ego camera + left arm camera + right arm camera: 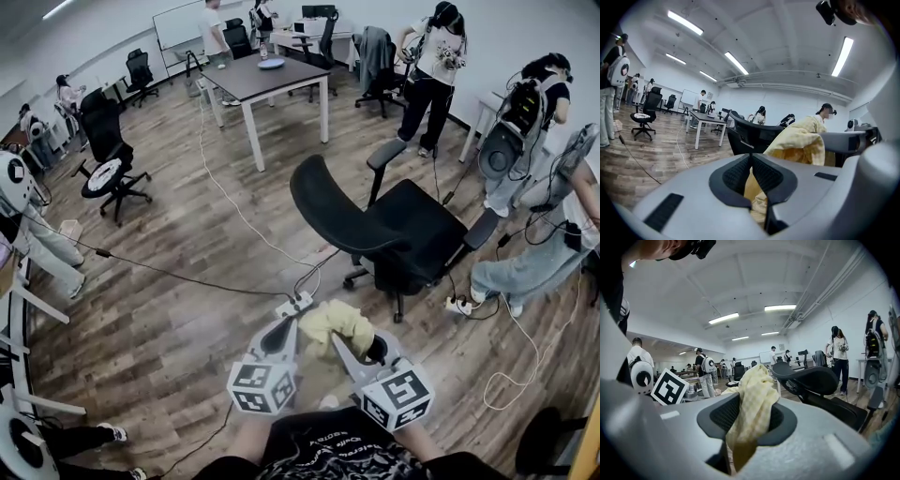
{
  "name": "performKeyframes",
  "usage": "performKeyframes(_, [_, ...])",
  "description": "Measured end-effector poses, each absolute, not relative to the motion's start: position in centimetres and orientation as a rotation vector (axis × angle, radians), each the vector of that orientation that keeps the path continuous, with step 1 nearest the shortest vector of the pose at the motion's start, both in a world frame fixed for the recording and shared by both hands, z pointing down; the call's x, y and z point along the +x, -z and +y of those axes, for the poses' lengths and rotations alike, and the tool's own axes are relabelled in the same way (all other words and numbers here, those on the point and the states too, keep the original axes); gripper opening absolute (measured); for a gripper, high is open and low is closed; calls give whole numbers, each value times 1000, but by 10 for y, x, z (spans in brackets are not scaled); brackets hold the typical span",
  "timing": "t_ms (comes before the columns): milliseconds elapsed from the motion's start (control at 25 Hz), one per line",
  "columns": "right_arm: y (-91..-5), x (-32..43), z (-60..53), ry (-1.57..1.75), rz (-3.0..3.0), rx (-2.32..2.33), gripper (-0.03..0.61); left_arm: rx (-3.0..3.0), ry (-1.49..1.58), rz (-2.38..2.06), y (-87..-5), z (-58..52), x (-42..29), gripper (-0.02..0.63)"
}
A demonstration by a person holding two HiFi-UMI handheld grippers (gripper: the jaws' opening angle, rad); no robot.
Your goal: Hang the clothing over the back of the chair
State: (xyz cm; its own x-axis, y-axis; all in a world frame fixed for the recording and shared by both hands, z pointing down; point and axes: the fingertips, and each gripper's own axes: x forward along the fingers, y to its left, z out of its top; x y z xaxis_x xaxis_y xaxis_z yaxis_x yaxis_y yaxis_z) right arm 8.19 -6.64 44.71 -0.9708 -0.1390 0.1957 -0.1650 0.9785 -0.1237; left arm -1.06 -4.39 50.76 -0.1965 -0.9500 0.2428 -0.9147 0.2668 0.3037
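The person holds both grippers side by side, pointing a little below level, with a pale yellow garment (335,322) bunched between them. The left gripper (751,160) has its jaws nearly together, pinching a thin fold of the cloth. From there the fabric rises in a heap just ahead and to the right of its tips. The right gripper (749,412) is clamped on a thicker wad of the same garment, which fills the gap between its pads. The cloth stands up above the jaws and a tail hangs below them. The garment stretches from one gripper to the other, clear of the floor.

The black office chair (405,234) stands ahead of both grippers and a bit to the right of them, apart from the cloth. Its curved backrest (323,202) is the part nearest the gripper tips, and the seat lies beyond it. On the wooden floor (169,319) just in front of the left gripper lies a white power strip (293,305) with cables running off. Farther ahead is a white-legged counter (267,80), and several other people stand off to the right of the right gripper.
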Motion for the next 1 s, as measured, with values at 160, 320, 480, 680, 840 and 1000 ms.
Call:
performKeyframes(160, [-446, 79, -79, -200, -2944, 183, 107, 1664, 130, -2195, -507, -55, -13, 26])
performKeyframes(320, [-447, 72, -88, -205, -2943, 169, 107, 1645, 128, -2206, -510, -63, -20, 26])
performKeyframes(480, [-450, 60, -94, -205, -2942, 182, 107, 1654, 134, -2203, -513, -73, -36, 26])
performKeyframes(680, [-451, 41, -103, -207, -2934, 242, 107, 1698, 146, -2169, -513, -90, -61, 26])
performKeyframes(840, [-449, 20, -108, -165, -2908, 307, 107, 1759, 123, -2121, -509, -103, -84, 26])
performKeyframes(1000, [-442, -2, -112, -155, -2901, 345, 107, 1822, 104, -2062, -507, -116, -109, 26])
